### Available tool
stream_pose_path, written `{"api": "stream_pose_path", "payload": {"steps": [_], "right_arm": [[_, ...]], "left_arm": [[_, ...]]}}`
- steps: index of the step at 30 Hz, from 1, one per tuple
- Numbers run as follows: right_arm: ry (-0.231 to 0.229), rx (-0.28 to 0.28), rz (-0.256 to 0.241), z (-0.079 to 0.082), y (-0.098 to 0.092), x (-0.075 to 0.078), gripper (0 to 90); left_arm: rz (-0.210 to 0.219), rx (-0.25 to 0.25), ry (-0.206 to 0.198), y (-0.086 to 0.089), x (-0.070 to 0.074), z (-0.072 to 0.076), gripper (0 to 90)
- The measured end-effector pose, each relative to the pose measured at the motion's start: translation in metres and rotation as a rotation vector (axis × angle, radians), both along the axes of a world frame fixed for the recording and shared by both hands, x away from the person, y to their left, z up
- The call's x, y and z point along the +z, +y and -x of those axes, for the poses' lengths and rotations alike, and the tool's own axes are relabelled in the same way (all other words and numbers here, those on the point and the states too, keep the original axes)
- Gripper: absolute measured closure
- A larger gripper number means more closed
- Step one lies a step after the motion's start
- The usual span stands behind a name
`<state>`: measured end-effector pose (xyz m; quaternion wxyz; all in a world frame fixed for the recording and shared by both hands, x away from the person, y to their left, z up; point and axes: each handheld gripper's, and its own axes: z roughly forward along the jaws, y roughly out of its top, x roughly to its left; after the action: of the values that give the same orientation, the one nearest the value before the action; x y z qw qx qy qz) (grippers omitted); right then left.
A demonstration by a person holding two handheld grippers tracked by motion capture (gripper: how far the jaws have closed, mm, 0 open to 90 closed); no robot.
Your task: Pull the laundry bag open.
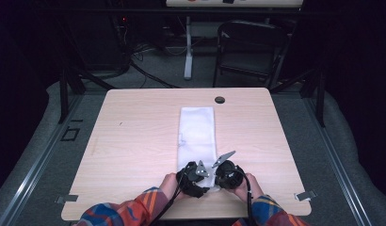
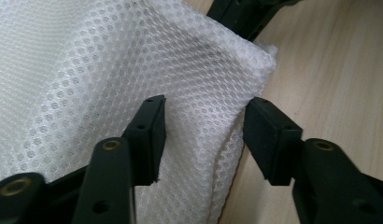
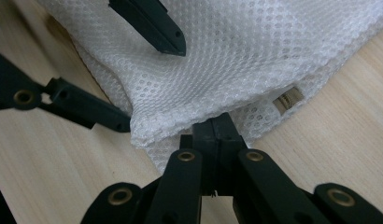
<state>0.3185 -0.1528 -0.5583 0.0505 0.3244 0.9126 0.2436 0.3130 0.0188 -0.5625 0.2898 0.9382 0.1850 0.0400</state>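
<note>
Plaid sleeves and two hands enter from the near edge of the high view, each holding a tool at the near end of a white mesh bag (image 1: 197, 136). That bag lies folded into a long strip down the middle of the bench (image 1: 134, 141), running from near the far edge's round cable hole (image 1: 220, 100) back toward the person. Its weave is an open honeycomb net, and a small tan label (image 3: 287, 99) sticks out of one seam. At the bag's near end the right tool (image 3: 213, 133) has its jaws pressed together on the hem, pinching the doubled mesh edge, which bunches up just above the jaw tips. Just beside it, the left tool (image 2: 203, 135) stands with its jaws spread, one jaw over the mesh and the other at the bag's folded corner, where cloth meets bare wood; mesh lies between the pads, but they have not closed on it. In the high view the two tools sit nearly touching each other, grey plates tilted up on top. Beyond the bench stand a dark folding chair (image 1: 250, 47) and a white post (image 1: 188, 47) on the floor.
</note>
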Motion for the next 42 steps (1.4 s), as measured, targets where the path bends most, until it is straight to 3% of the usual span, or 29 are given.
{"api": "stream_pose_path", "payload": {"steps": [8, 11, 12, 15, 21, 22, 23, 24, 25, 28, 32, 42], "right_arm": [[-0.003, 0.011, 0.009, 0.001, 0.001, 0.000, 90.0], [-0.005, 0.013, 0.008, 0.001, 0.001, 0.000, 90.0], [-0.007, -0.006, -0.017, 0.002, 0.002, -0.001, 90.0], [-0.009, -0.004, -0.006, 0.001, 0.002, -0.001, 90.0], [-0.008, -0.002, -0.011, 0.001, 0.001, -0.001, 90.0], [-0.003, 0.014, 0.012, 0.000, 0.000, 0.000, 90.0], [-0.008, -0.003, -0.012, 0.001, 0.001, -0.001, 90.0], [-0.001, 0.013, 0.013, 0.000, 0.000, 0.000, 90.0], [-0.008, -0.002, -0.010, 0.001, 0.001, -0.001, 90.0], [-0.009, -0.004, -0.012, 0.001, 0.001, -0.001, 90.0], [-0.004, 0.014, 0.012, 0.000, 0.000, 0.000, 90.0], [-0.002, 0.010, 0.008, 0.000, 0.000, 0.000, 90.0]], "left_arm": [[0.015, -0.011, -0.004, 0.001, 0.002, 0.000, 76.5], [0.033, -0.004, 0.013, 0.002, 0.002, -0.001, 77.5], [0.033, -0.008, 0.015, 0.003, 0.003, -0.002, 78.5], [0.050, -0.008, 0.011, 0.005, 0.006, -0.002, 83.1], [0.078, -0.004, 0.028, 0.009, 0.010, -0.004, 84.6], [0.077, -0.003, 0.026, 0.009, 0.010, -0.005, 84.7], [0.080, 0.000, 0.028, 0.010, 0.011, -0.005, 85.0], [0.076, 0.001, 0.021, 0.011, 0.012, -0.005, 85.4], [0.078, 0.005, 0.016, 0.011, 0.013, -0.005, 85.7], [0.086, 0.016, 0.008, 0.014, 0.016, -0.006, 86.6], [0.092, 0.025, -0.008, 0.020, 0.022, -0.008, 87.6], [0.125, 0.093, -0.032, 0.043, 0.035, -0.013, 88.3]]}}
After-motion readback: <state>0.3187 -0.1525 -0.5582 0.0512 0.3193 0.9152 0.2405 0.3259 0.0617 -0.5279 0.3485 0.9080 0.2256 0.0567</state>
